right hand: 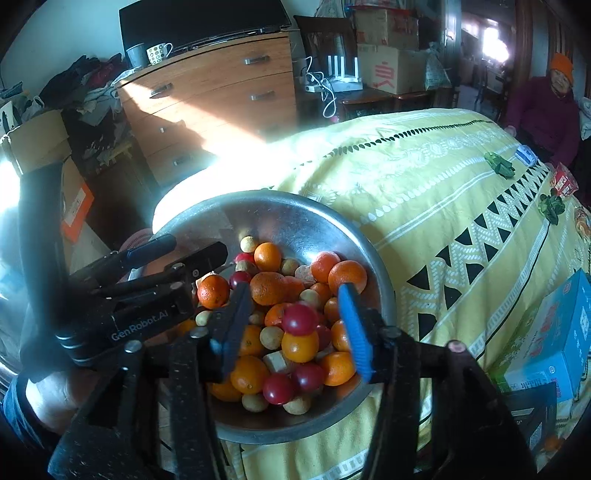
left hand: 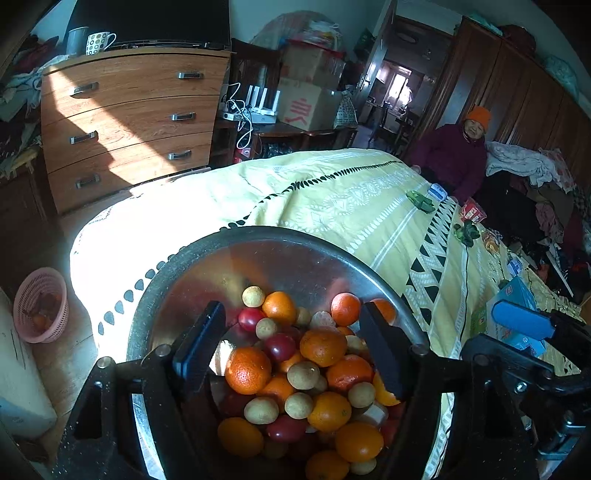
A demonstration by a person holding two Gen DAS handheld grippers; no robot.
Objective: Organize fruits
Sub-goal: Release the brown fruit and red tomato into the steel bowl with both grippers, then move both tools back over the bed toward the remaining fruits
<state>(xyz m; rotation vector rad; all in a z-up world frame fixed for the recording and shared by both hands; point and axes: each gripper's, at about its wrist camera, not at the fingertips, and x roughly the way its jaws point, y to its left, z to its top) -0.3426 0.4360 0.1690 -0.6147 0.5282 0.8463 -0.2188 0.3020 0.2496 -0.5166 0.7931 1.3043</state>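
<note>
Right wrist view: your right gripper [right hand: 293,325] hangs spread over the metal bowl [right hand: 295,218], bracketing mixed fruit for sorting. Your left gripper [left hand: 295,339] is likewise spread, pinching nothing.

The landmark is a wooden four-drawer chest with metal bar handles [left hand: 129,122]. A dark flat screen [left hand: 151,20] stands on top of it, beside a grey mug [left hand: 75,40] and a white spotted mug [left hand: 98,42]. Right of the chest: a dark wood side table [left hand: 291,133] carrying white antenna routers [left hand: 264,105] and stacked cardboard boxes [left hand: 308,99]. Further right, an open doorway [left hand: 399,88], then a dark brown wardrobe [left hand: 517,85]. A pink plastic basket [left hand: 40,304] sits on the wooden floor below the chest. Strong sunlight crosses the chest front.
</note>
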